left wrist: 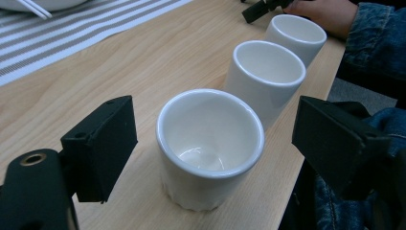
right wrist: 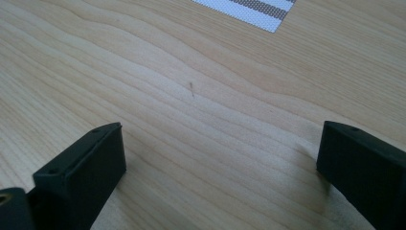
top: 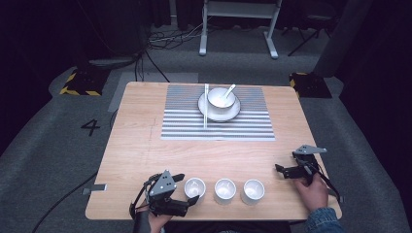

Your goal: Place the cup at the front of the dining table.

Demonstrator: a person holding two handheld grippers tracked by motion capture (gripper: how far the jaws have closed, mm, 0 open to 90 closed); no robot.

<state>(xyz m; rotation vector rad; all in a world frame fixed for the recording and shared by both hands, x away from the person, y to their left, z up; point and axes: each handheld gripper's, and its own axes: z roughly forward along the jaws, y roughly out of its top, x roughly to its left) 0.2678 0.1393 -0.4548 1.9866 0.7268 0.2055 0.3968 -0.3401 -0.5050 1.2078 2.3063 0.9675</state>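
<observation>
Cup (left wrist: 209, 148) nearest the left tongs (left wrist: 210, 143) stands upright between their parted, untouching jaws; right tongs (right wrist: 215, 163) gape, well apart.

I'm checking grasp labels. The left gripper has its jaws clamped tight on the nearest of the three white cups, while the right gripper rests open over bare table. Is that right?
Not quite. The left gripper is not clamped: in the left gripper view its jaws stand apart on either side of the nearest cup, with a gap showing on both sides. The rest holds: three white cups in a row, and the right gripper open over bare table.
</observation>
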